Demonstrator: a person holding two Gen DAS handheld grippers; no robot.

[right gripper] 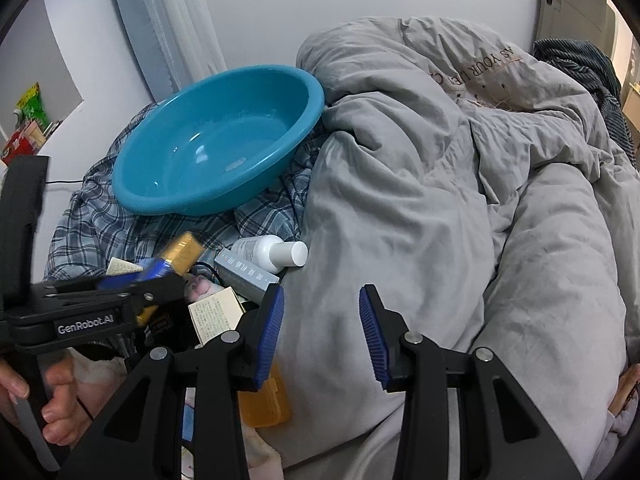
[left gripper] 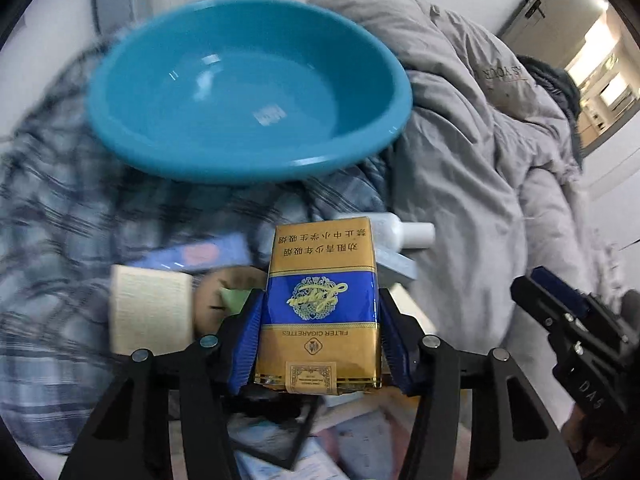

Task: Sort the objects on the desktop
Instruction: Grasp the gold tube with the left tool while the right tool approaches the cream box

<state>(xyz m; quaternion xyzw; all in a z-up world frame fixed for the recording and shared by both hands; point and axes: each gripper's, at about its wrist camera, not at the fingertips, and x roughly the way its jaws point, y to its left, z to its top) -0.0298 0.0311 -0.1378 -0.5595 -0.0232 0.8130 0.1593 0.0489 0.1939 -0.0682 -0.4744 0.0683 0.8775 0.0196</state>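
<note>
Cigarettes first: I have the pack [left gripper: 320, 304] between the left gripper's [left gripper: 320, 336] blue pads [left gripper: 250, 340], which sit against its two long sides, so the left jaws are gripping it. Its long axis runs straight along the fingers, away from my left camera, and the sealed end with the paper stamp sits nearest the lens. The far end, with the gold warning panel, points toward the blue basin [left gripper: 248, 88]. Its print reads upside down from my side. In the right view I see the same pack [right gripper: 176, 258] tilted up out of the clutter, gold end highest, blurred.

Below and around it lies the pile on the bed: a white bottle [right gripper: 272, 254] on its side with its cap toward the grey duvet [right gripper: 440, 200], a pale grey box [right gripper: 244, 276] just beside it, a cream box [left gripper: 150, 310] left of the pack, and an orange case [right gripper: 266, 404] near the right gripper's left finger. The basin rests tilted on plaid cloth [right gripper: 100, 228], its rim against the duvet.

My right gripper [right gripper: 322, 334] hangs over the duvet with its jaws parted and nothing between them. A hand [right gripper: 60, 400] shows at the lower left of the right view, wrapped round the left tool's grip.
</note>
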